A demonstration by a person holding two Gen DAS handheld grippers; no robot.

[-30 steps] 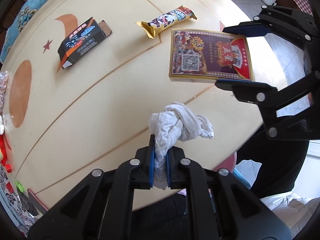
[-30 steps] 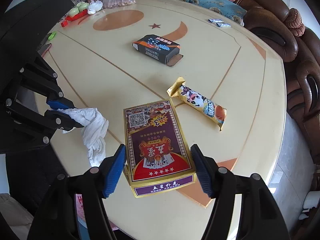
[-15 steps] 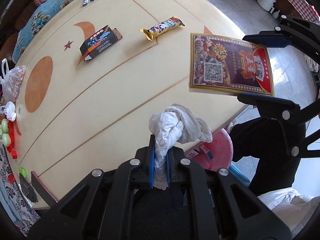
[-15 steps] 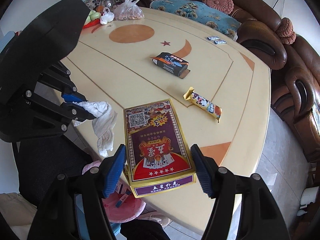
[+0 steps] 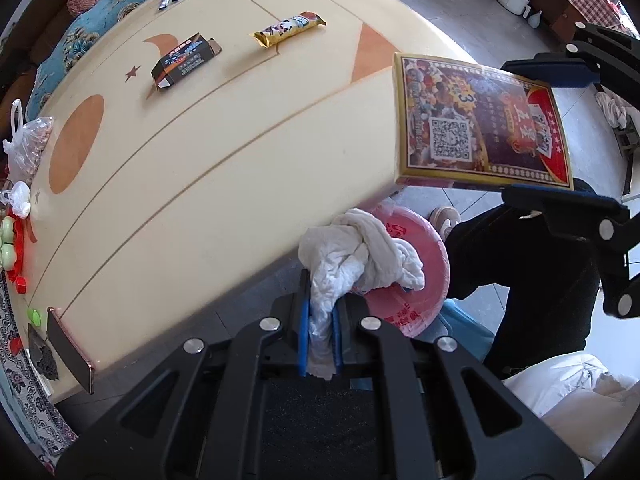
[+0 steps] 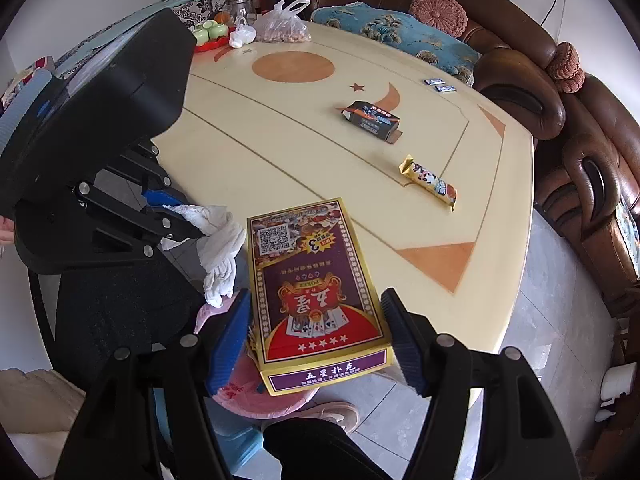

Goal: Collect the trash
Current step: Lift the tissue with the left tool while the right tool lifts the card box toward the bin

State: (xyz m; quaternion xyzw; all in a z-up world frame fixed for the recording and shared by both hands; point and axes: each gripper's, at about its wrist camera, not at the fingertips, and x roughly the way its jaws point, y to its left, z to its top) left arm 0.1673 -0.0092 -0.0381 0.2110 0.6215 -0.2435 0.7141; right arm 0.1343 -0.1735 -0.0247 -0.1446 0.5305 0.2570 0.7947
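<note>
I have both tongs loaded and held off the near edge of the counter. My left tongs are pinched almost shut on a crumpled white tissue, which dangles straight down over a pink bin on the floor. I take that to be the drop point, which is why the tissue hangs there. My right tongs are spread wide, clamping a flat playing-card box by its long sides so it stays level; it hovers just to the right of the tissue, with the bin partly under its near end. Two pieces of trash lie far out on the counter: a dark carton and a yellow snack wrapper. I judge both held items are close to release.
</note>
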